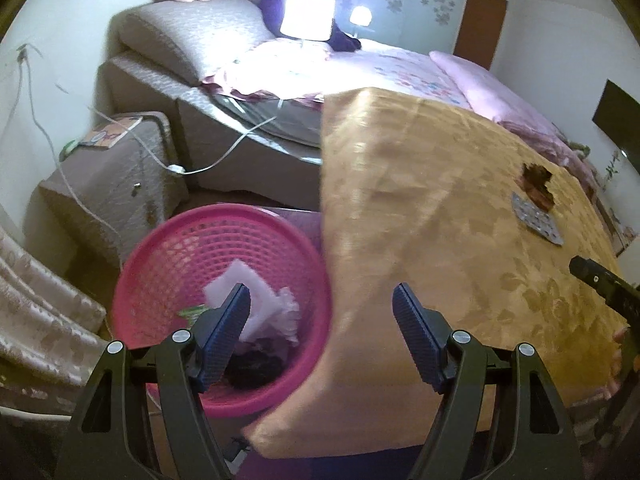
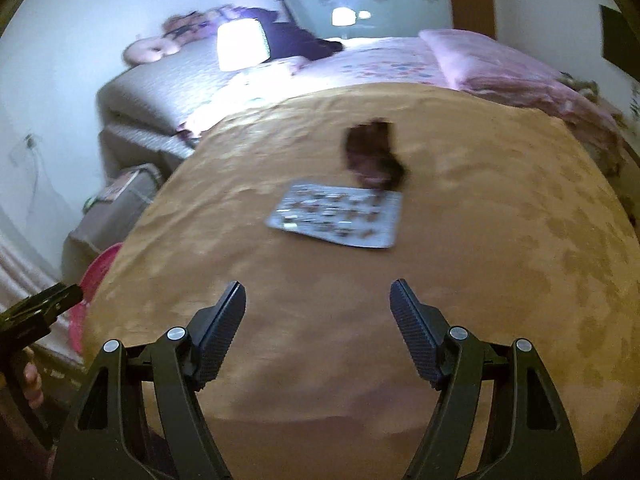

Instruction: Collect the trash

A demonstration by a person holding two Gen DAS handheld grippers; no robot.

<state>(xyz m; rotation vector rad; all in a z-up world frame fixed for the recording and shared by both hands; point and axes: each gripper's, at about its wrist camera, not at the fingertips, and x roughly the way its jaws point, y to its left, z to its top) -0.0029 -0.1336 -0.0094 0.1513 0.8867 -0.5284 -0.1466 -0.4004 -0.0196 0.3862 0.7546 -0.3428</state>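
A pink mesh basket (image 1: 168, 248) stands on the floor left of the table and holds white crumpled paper (image 1: 260, 300) and dark scraps. My left gripper (image 1: 322, 300) is open and empty, above the basket's right rim and the table's left edge. On the gold tablecloth (image 2: 360, 320) lie a flat silver blister pack (image 2: 336, 216) and a dark brown crumpled wrapper (image 2: 372, 156) touching its far edge. Both also show in the left wrist view, the pack (image 1: 536, 220) and the wrapper (image 1: 538, 184). My right gripper (image 2: 318, 300) is open and empty, short of the pack.
A bed (image 1: 360, 64) with pink bedding lies behind the table. A lit lamp (image 1: 306, 10) glares at its head. A grey nightstand (image 1: 112, 168) with a book and white cables stands left of the basket. The basket's rim (image 2: 94, 276) shows in the right wrist view.
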